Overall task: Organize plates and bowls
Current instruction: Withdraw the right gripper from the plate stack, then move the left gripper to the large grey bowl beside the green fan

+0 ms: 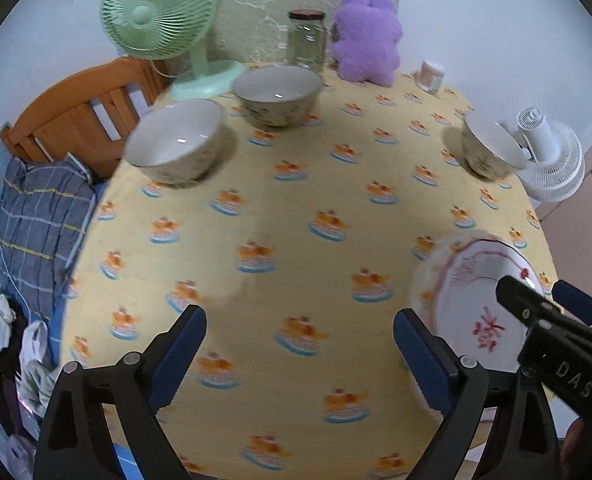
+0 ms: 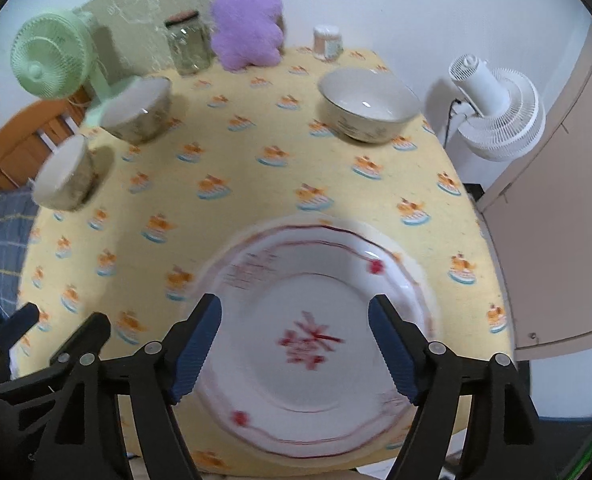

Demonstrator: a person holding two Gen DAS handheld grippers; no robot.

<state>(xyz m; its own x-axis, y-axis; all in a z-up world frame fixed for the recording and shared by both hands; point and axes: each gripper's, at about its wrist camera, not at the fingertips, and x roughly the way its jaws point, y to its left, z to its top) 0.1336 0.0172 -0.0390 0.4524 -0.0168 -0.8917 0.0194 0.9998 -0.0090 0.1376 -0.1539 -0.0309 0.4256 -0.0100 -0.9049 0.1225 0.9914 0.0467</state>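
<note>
Both pairs of tongs stand open and empty over the yellow-clothed bench (image 1: pixel 279 208): the right tongs (image 2: pixel 296 344) hover above the white plate with red markings (image 2: pixel 312 360) at the near edge, the left tongs (image 1: pixel 300 344) over bare cloth beside it. Three bowls sit well apart toward the far side, two at the left (image 1: pixel 175 140) (image 1: pixel 277 94) and one at the right (image 1: pixel 492 148), apparently still to be gathered.
</note>
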